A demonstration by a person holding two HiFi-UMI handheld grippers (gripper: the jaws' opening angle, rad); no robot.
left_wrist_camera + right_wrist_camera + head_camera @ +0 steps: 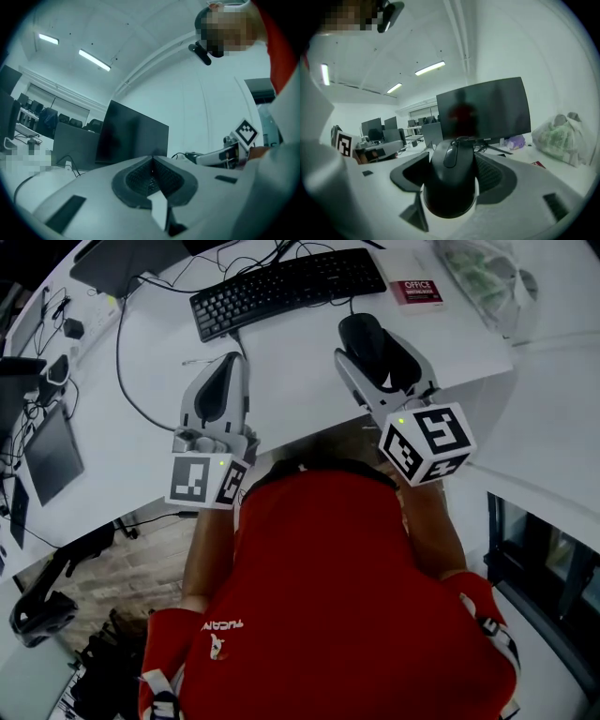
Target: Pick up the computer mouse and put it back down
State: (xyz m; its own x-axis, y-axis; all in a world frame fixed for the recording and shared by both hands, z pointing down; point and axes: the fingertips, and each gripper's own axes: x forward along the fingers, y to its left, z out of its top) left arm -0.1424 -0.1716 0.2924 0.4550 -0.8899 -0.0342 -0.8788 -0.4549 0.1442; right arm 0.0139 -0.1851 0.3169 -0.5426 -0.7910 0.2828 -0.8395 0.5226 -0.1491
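While left tongs (152,163) sit closed, right tongs (453,161) clamp the mouse (449,190).

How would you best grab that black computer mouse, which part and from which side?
Squeeze the mouse by its two long flanks, from its rear end, as the right gripper does: those flanks fit between the jaws, while the domed top would likely slip.

The mouse (451,178) and the keyboard (286,287) at 12 o'clock are black; the table (291,371) is white. The left gripper (225,367) and right gripper (380,338) are pale grey with dark grey pads (494,173) and black-and-white marker cubes (427,442). The shirt (328,568) is red.
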